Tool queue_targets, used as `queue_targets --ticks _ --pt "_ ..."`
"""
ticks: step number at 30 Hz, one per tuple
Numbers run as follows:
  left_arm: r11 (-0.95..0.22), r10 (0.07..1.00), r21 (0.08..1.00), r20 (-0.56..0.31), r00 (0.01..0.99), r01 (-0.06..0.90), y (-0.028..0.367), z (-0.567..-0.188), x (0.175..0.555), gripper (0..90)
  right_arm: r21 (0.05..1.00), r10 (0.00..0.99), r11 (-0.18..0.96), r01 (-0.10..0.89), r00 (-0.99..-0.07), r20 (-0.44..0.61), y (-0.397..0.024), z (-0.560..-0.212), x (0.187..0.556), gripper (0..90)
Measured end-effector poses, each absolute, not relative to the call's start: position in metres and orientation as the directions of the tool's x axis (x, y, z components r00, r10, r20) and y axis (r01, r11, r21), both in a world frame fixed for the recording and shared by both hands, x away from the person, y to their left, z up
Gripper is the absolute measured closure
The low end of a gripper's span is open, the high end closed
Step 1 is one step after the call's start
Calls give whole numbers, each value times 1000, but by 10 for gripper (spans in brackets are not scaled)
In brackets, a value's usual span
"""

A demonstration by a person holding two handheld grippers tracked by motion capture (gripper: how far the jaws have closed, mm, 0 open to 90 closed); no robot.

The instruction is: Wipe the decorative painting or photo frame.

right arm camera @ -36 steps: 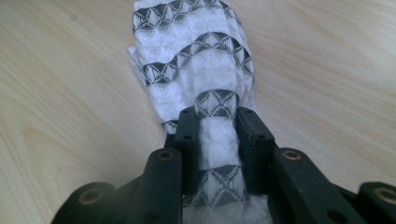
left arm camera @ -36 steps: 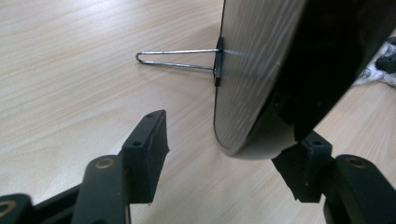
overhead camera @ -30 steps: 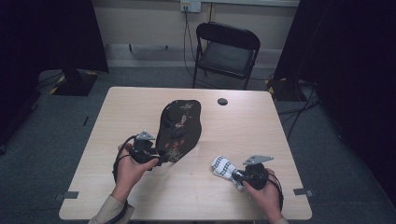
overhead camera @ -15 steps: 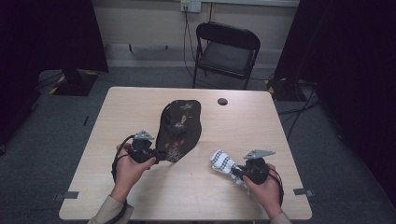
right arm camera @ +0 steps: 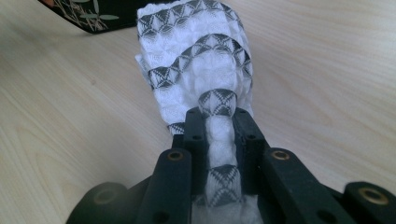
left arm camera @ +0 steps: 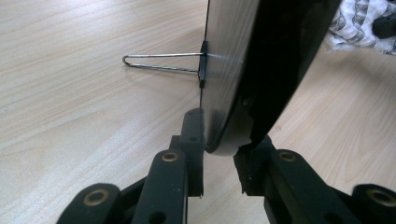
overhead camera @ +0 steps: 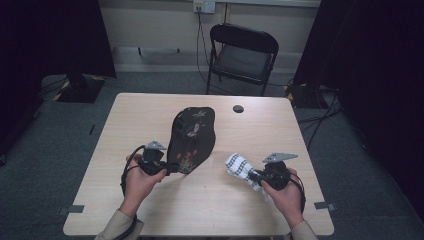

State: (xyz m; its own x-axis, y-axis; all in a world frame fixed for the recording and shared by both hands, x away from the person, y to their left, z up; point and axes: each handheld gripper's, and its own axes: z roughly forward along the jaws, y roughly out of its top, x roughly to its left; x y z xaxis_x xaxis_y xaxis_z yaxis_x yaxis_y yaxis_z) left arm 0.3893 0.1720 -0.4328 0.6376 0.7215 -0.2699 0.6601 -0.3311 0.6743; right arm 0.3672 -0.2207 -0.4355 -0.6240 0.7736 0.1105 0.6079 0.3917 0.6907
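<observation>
Left claw (left arm camera: 219, 140), jaws just closing, clamped on stiff glossy tray (overhead camera: 192, 137) rim lower-centre; right claw (right arm camera: 219, 116) pinching soft cloth (right arm camera: 198, 60) — grips anywhere.

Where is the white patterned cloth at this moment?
In the high view the white patterned cloth is at the table's near right, pinched in the right hand-held gripper, just right of the dark floral tray.

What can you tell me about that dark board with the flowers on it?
The dark board is a thin, glossy black oval panel painted with pale flowers and leaves. It stands tilted on the wooden table, propped by a wire stand clipped to its back. The left gripper has just closed on its near edge.
</observation>
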Motion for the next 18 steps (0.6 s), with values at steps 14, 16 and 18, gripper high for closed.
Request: queue_targets --ticks 14,16,18 --pt "-352 733 680 -227 641 644 172 -432 388 782 724 761 381 575 -640 109 -217 -400 381 793" --pt "-359 730 677 -225 646 642 172 -431 389 784 733 759 377 566 -642 105 -215 -393 383 794" --pt "-360 729 677 -225 646 642 172 -431 389 784 746 759 372 553 -644 99 -211 -385 387 794"
